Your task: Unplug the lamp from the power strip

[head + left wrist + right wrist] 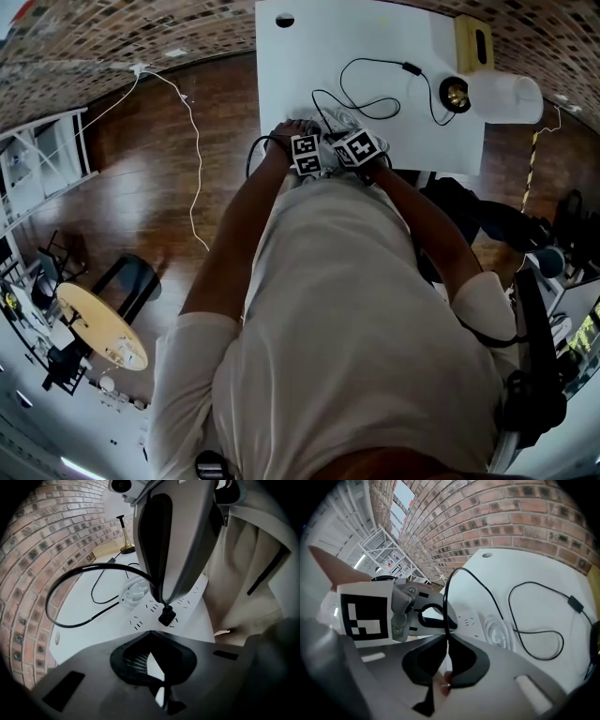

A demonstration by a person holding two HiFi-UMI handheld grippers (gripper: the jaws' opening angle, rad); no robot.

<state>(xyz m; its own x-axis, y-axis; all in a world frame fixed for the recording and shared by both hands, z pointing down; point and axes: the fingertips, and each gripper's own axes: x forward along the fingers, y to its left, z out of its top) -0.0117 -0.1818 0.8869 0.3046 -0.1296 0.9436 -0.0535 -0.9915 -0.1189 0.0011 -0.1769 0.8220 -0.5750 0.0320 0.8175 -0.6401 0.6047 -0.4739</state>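
Observation:
On the white table (pixel 309 56) lies a white power strip (pixel 140 620) (pixel 471 619). A black plug (pixel 166 616) stands on one of its sockets. The black cord (pixel 70 578) (pixel 534 620) (pixel 375 103) loops away to the brass-based lamp (pixel 456 93) (pixel 125 548) at the far right. My right gripper (pixel 447 639) (pixel 164 601) (pixel 358 147) points down, shut on the cord just above the plug. Beside it on the strip, my left gripper (pixel 152 644) (pixel 440 616) (pixel 305 152) has its jaws together with nothing seen between them.
A coiled white cable (pixel 136 590) (pixel 499 630) lies next to the strip. A yellowish box (pixel 473 42) stands behind the lamp's white shade (pixel 506 97). The brick wall (pixel 511 517) borders the table. A black chair (pixel 539 375) is at my right, and a thin white cable (pixel 192 141) trails over the wooden floor.

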